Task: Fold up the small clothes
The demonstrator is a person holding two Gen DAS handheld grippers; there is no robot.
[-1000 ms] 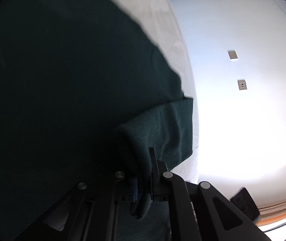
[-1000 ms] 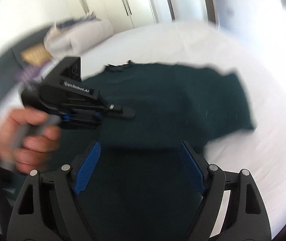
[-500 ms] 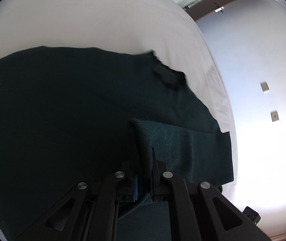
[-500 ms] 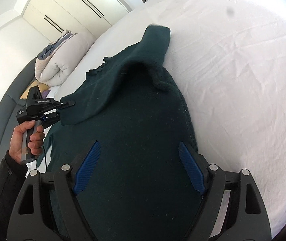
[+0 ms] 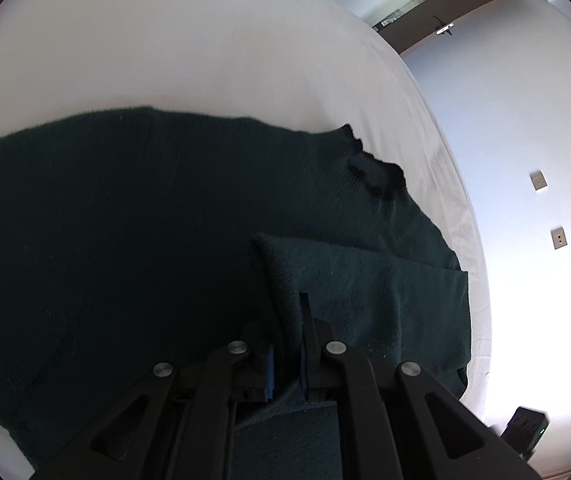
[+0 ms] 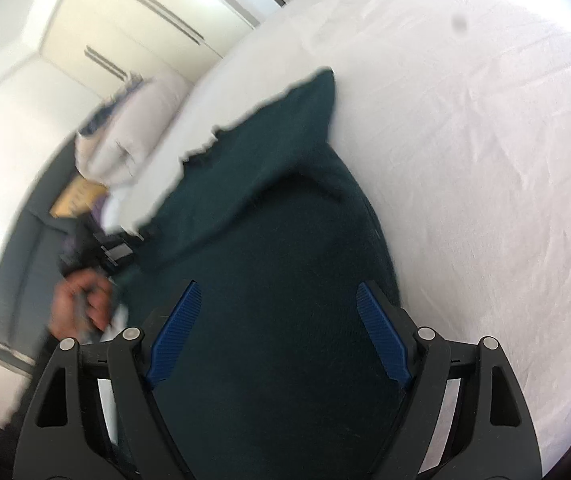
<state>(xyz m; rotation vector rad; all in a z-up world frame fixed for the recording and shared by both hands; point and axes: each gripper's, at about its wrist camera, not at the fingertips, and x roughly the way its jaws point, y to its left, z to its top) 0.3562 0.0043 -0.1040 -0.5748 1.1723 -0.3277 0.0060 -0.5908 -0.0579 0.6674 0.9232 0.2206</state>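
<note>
A dark green knitted sweater (image 5: 125, 240) lies spread on a white bed (image 5: 205, 40). My left gripper (image 5: 287, 316) is shut on the sweater's sleeve (image 5: 365, 288), which is folded across the body. In the right wrist view the sweater (image 6: 277, 280) fills the middle, with its far sleeve (image 6: 309, 96) lying on the sheet. My right gripper (image 6: 277, 312) is open and empty, just above the sweater's body. The left gripper (image 6: 113, 248) shows blurred at the sweater's left edge.
The white sheet (image 6: 485, 160) stretches to the right of the sweater. A rolled duvet (image 6: 133, 128) and a grey sofa (image 6: 17, 280) lie at the left. A wall with sockets (image 5: 539, 180) stands beyond the bed's edge. A small black device (image 5: 525, 428) sits low right.
The left gripper has carried the sleeve across the sweater's body and lowered it. The right gripper has shifted a little over the sweater, still open; its view is now blurred.
</note>
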